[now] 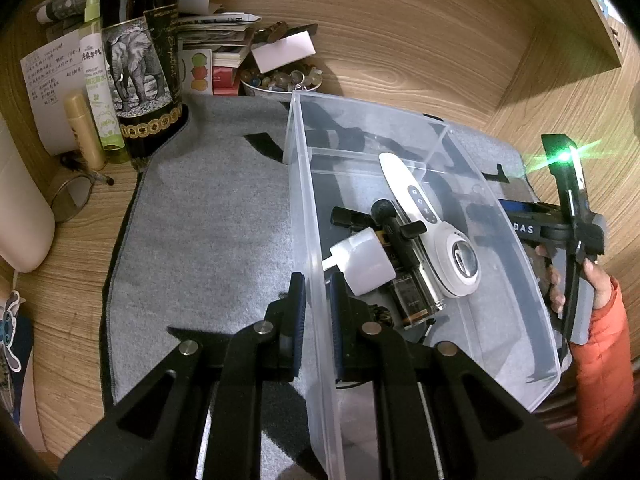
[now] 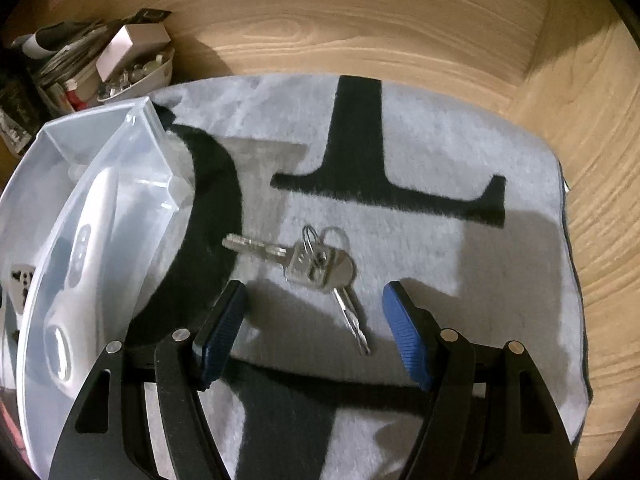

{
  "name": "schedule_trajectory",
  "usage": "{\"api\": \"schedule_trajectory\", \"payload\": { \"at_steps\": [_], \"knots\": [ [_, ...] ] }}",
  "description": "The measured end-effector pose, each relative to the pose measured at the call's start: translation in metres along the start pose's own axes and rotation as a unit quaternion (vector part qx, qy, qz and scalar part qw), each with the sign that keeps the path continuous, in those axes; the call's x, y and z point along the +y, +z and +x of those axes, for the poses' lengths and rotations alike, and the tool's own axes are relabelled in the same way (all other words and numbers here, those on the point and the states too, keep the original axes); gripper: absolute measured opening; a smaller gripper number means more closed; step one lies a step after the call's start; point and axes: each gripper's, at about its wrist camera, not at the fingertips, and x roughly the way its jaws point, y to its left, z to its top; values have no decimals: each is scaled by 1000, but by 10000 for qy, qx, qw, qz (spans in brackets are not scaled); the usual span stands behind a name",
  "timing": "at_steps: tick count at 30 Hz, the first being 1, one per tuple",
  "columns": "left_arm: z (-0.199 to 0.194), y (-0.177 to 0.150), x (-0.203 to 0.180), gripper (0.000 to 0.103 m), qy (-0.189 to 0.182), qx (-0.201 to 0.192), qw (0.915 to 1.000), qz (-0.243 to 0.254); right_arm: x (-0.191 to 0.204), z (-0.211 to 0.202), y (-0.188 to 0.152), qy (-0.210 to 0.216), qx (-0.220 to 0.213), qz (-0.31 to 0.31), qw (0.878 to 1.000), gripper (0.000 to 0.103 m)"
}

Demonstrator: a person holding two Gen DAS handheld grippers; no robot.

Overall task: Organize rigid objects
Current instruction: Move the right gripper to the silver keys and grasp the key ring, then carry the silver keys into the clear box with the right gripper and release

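A clear plastic bin (image 1: 520, 280) stands on a grey mat (image 1: 200, 240). Inside lie a white handheld device (image 1: 432, 232), a white charger plug (image 1: 364, 260), a black clip-like item (image 1: 396, 228) and a dark battery-like block (image 1: 416, 300). My left gripper (image 1: 317, 308) is shut on the bin's left wall. A bunch of silver keys (image 2: 316, 264) lies on the mat (image 2: 460, 160) in the right wrist view, to the right of the bin (image 2: 100, 200). My right gripper (image 2: 314, 308) is open, just above the keys, its fingers either side of the lower key.
Behind the mat on the wooden desk stand a dark bottle with an elephant label (image 1: 140, 60), a green spray bottle (image 1: 98, 80), a beige tube (image 1: 84, 128), papers, books and a bowl of stones (image 1: 280, 80). A wooden shelf side rises at right (image 1: 560, 40).
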Motion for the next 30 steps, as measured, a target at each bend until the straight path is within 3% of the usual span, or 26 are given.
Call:
{"api": "schedule_trajectory", "payload": {
  "at_steps": [3,11,23,30],
  "knots": [
    [0,0,0,10,-5,-2,10000,-7,-3,4,5,-35,-56,128,9999,61],
    [0,0,1,10,-6,-3,10000,-9,-8,3,8,18,-168,179,9997,24],
    [0,0,1,10,-2,-2,10000,-2,1,-12,0,-4,-378,19,9993,23],
    [0,-1,0,10,-4,-5,10000,-6,6,-41,-2,21,-686,-76,9976,23]
  ]
}}
